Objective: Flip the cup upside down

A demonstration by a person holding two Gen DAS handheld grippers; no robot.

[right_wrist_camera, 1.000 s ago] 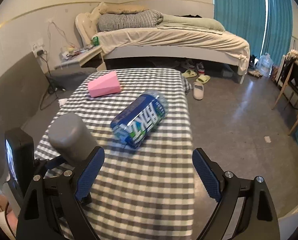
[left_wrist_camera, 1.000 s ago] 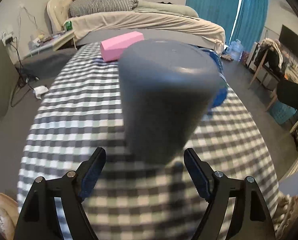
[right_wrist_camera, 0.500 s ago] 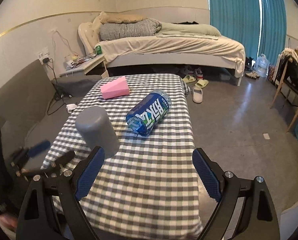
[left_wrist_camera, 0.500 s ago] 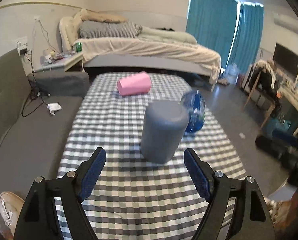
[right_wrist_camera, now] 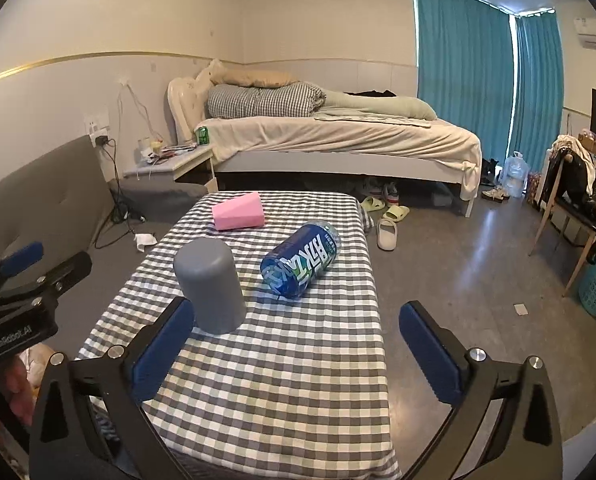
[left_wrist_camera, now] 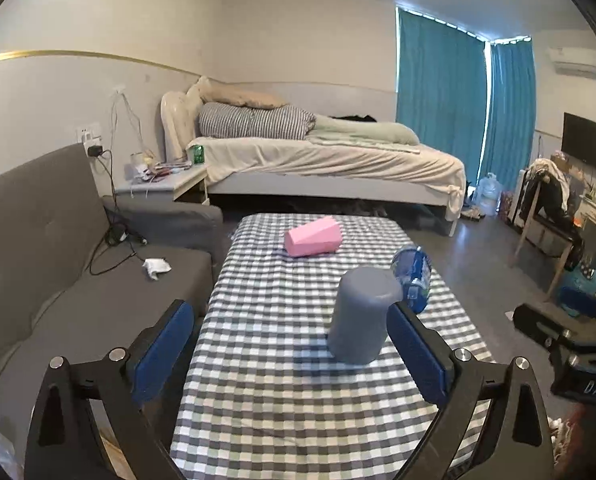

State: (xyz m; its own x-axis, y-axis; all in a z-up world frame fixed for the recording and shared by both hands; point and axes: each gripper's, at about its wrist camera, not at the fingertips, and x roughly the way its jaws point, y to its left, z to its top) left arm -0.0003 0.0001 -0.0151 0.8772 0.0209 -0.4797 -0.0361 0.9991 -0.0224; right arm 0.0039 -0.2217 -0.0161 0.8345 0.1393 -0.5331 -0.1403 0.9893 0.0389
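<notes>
The grey cup [left_wrist_camera: 361, 314] stands upside down, closed base up, on the checked tablecloth [left_wrist_camera: 282, 320]. It also shows in the right wrist view [right_wrist_camera: 212, 286]. My left gripper [left_wrist_camera: 292, 352] is open and empty, pulled back from the cup, which sits just ahead of its right finger. My right gripper [right_wrist_camera: 298, 354] is open and empty above the near part of the table, the cup just beyond its left finger. The left gripper body shows at the left edge of the right wrist view [right_wrist_camera: 22, 300].
A blue bottle [right_wrist_camera: 300, 258] lies on its side right of the cup. A pink box [right_wrist_camera: 238, 211] lies at the table's far end. A grey sofa [left_wrist_camera: 50, 264] stands on the left, a bed [left_wrist_camera: 318, 160] behind, a chair [right_wrist_camera: 574, 208] at the right.
My left gripper has drawn back and up from the cup, which stays standing upside down on the cloth. My right gripper has also pulled back and risen slightly.
</notes>
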